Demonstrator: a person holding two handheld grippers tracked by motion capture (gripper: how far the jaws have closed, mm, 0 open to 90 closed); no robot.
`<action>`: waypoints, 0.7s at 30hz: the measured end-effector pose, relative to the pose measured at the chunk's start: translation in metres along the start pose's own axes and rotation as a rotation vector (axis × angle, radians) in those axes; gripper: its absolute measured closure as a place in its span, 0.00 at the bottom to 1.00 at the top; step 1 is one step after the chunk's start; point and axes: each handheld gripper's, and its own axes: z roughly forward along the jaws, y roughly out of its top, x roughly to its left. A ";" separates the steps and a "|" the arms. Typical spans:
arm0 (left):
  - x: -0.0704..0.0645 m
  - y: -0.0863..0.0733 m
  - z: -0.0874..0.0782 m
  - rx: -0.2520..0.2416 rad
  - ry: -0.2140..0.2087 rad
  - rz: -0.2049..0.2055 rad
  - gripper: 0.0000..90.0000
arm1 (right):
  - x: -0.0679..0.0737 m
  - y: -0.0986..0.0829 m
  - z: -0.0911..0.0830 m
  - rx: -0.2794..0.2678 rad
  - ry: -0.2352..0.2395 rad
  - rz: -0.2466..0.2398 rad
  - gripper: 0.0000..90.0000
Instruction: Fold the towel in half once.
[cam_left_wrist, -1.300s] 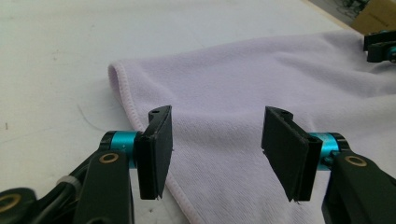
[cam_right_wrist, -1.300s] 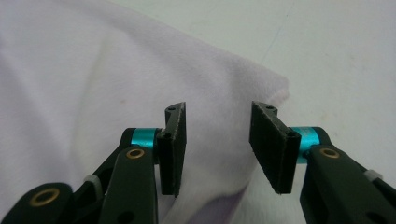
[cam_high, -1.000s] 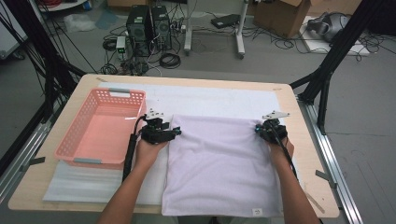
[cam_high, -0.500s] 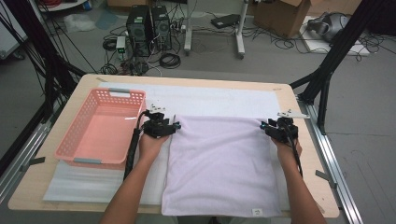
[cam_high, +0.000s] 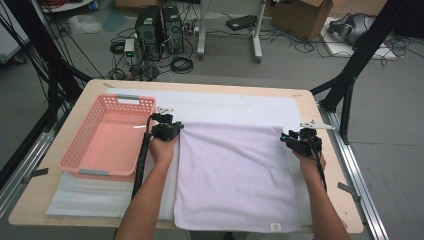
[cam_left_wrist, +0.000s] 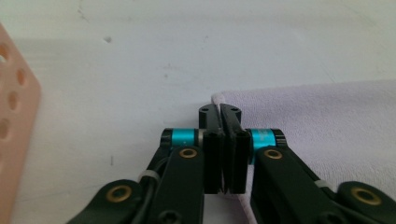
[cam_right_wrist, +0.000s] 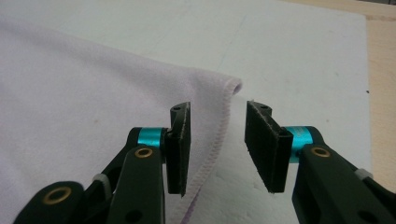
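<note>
2 grippers sit at the far corners of a lilac towel (cam_high: 235, 175) spread flat on the worktop (cam_high: 325, 107), and you hold 1 in each hand. Your left gripper (cam_left_wrist: 222, 122) has its jaws pressed together on the towel's far left corner, the stitched hem running down between the 2 black pads in the left gripper view. In the high view that same gripper (cam_high: 176, 128) lies just beside the pink basket (cam_high: 107, 137), which stands on the left part of the worktop with its long side parallel to the towel's left edge.

Your right gripper (cam_right_wrist: 217, 140) stands with its jaws spread apart at the far right corner. In the right gripper view, 1 pad rests over the cloth just inside the hem, and the other hangs over the white mat (cam_right_wrist: 303, 60) outside it; the corner's stitched edge lies in the gap between them, gripped by neither. Seen from above, this gripper (cam_high: 286, 139) is at the towel's right edge, near the worktop's right side.

The towel covers the middle of the white mat (cam_high: 225, 105), its near edge reaching the front of the worktop, where a small tag (cam_high: 275, 226) shows at the right corner. Your forearms run along its 2 long sides.
</note>
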 end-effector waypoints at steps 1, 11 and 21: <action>0.002 0.000 0.000 -0.002 -0.014 -0.020 0.67 | -0.001 0.000 0.000 0.000 -0.003 0.004 0.66; 0.003 -0.005 0.012 0.010 -0.119 -0.046 0.46 | -0.011 0.007 0.026 0.048 0.032 0.005 0.54; -0.012 -0.001 0.013 0.069 -0.074 0.031 0.95 | 0.002 0.009 0.048 0.094 0.050 -0.050 0.95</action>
